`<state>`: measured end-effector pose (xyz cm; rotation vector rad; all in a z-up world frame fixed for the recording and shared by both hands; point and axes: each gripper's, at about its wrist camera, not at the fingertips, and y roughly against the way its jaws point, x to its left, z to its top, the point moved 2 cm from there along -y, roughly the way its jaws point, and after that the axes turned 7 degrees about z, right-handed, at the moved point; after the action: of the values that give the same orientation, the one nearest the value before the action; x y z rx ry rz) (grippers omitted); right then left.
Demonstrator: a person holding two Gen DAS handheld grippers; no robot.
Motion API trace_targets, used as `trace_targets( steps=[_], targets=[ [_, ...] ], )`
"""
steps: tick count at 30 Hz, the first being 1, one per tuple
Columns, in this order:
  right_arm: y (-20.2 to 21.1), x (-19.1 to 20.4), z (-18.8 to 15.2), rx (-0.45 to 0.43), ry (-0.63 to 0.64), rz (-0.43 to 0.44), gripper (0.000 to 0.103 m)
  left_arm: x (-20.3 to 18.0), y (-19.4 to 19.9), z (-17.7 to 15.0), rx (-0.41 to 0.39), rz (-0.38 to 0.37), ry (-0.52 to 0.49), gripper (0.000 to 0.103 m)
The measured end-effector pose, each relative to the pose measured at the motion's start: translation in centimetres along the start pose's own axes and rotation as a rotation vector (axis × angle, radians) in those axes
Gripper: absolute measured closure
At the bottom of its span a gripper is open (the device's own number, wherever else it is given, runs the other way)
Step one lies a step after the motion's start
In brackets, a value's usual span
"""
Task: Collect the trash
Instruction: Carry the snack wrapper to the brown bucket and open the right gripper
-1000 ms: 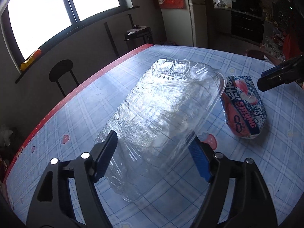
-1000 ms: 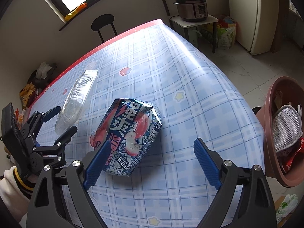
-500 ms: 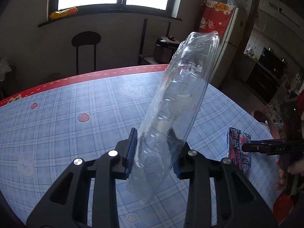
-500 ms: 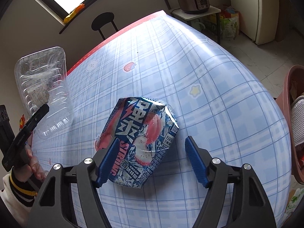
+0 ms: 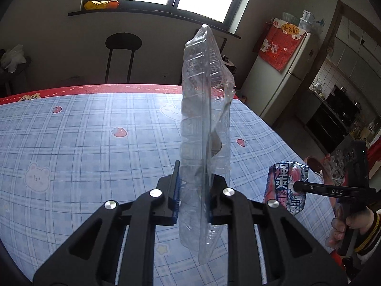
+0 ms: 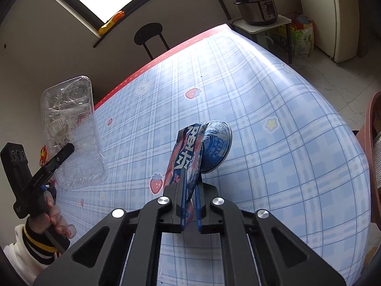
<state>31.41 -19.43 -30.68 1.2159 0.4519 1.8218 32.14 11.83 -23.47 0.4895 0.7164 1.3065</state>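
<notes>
A clear plastic clamshell tray (image 5: 204, 124) stands on edge, lifted off the table, with my left gripper (image 5: 193, 197) shut on its lower part. The same tray (image 6: 71, 128) shows at the left of the right wrist view, held up by the left gripper (image 6: 62, 157). A blue and red snack bag (image 6: 190, 157) with white lettering is pinched flat in my right gripper (image 6: 190, 205), its far end still near the tablecloth. In the left wrist view the bag (image 5: 288, 186) sits at the right with the right gripper (image 5: 297, 187) shut on it.
The table wears a blue checked cloth (image 6: 262, 124) with strawberries and a red far edge (image 5: 95, 89). A brown bin (image 6: 373, 157) with trash stands off the table's right side. A stool (image 5: 122, 54), a fridge (image 5: 285, 81) and a cooker (image 6: 257, 4) are beyond.
The left gripper closed on the clear tray, lifted it off the table and turned it on edge. The right gripper closed on the snack bag, squeezing it flat.
</notes>
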Motion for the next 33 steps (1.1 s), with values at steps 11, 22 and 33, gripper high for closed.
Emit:
trace_targets(
  steps=[11, 22, 33],
  targets=[
    [6.2, 3.1, 0.3, -0.086, 0.093, -0.015, 0.100, -0.9, 7.6, -0.1, -0.056, 0.007, 0.020, 0.083],
    [16.0, 4.5, -0.2, -0.230, 0.160, 0.006, 0.100, -2.8, 15.7, 0.7, -0.137, 0.005, 0.036, 0.083],
    [28.1, 1.5, -0.7, -0.417, 0.190, -0.041, 0.100, -13.0, 19.8, 2.6, -0.218, -0.099, -0.052, 0.083]
  ],
)
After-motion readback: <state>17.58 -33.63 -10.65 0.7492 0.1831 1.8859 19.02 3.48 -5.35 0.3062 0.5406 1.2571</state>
